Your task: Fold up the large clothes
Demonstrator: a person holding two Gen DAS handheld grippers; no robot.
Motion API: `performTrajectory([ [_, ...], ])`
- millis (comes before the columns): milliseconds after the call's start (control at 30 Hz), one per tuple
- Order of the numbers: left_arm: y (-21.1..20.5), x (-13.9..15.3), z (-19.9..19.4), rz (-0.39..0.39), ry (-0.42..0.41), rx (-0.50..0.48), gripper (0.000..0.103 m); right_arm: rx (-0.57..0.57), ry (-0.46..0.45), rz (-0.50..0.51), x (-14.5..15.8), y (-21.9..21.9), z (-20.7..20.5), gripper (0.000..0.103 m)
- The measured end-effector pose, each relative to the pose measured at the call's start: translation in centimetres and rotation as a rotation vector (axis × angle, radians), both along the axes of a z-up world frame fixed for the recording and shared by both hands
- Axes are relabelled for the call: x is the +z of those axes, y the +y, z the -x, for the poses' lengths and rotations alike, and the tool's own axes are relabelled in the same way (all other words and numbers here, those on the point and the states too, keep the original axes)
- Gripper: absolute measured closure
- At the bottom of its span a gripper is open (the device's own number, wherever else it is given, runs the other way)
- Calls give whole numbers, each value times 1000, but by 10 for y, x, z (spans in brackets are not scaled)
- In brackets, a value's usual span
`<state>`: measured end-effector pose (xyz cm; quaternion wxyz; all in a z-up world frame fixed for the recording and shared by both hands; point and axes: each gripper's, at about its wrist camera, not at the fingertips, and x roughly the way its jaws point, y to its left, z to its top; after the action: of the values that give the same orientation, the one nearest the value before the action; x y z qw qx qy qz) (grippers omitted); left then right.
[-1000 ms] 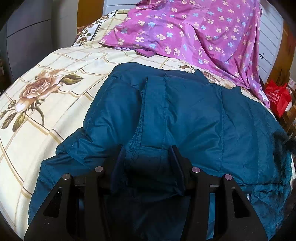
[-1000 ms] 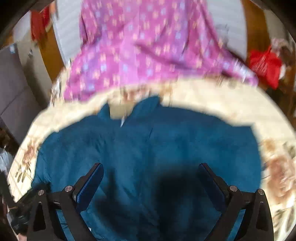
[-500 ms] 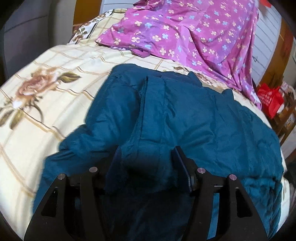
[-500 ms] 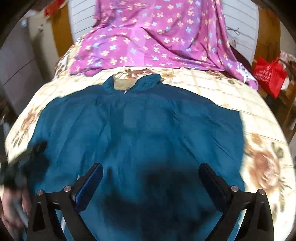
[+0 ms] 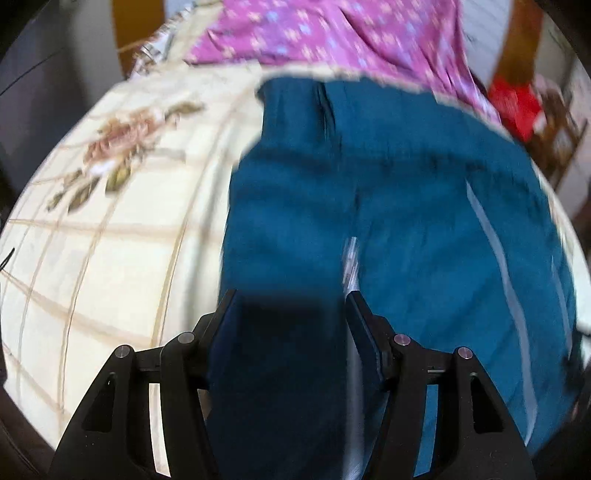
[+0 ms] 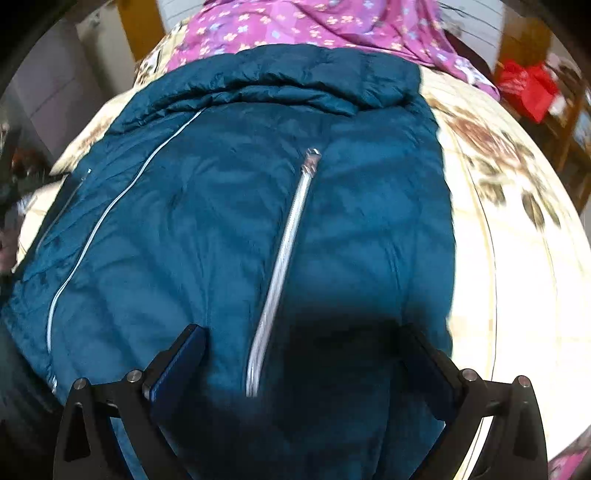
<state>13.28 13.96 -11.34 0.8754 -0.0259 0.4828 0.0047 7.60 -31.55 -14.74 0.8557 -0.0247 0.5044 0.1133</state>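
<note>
A large teal padded jacket (image 5: 406,192) lies on the bed, folded over lengthwise; it also fills the right wrist view (image 6: 258,221), where silver zippers (image 6: 284,258) run down it. My left gripper (image 5: 291,306) is shut on a thick fold of the jacket, which bunches between its fingers. My right gripper (image 6: 303,339) is open wide, low over the jacket's lower part, with fabric under both fingers but none pinched.
The bed has a cream checked sheet with rose prints (image 5: 110,229). A purple flowered cloth (image 5: 332,33) lies at the head of the bed, also in the right wrist view (image 6: 314,26). A red bag (image 6: 528,88) sits off the bed's right side.
My left gripper has carried its fold of jacket to the right, so the left side now lies over the middle and more sheet shows. My right gripper has dropped closer to the jacket.
</note>
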Motion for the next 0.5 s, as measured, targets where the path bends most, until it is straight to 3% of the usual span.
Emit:
performTrajectory([
  [133,24,-4,42,-50,3,25,44,-49,-21,-19,-2,-5,17,0],
  [367,71,-7,87,31,14,135,45,-78,-45,-2,0,0,27,0],
  [500,66,-16,98,53,40,100,44,-34,19,46,-1,4,20,0],
])
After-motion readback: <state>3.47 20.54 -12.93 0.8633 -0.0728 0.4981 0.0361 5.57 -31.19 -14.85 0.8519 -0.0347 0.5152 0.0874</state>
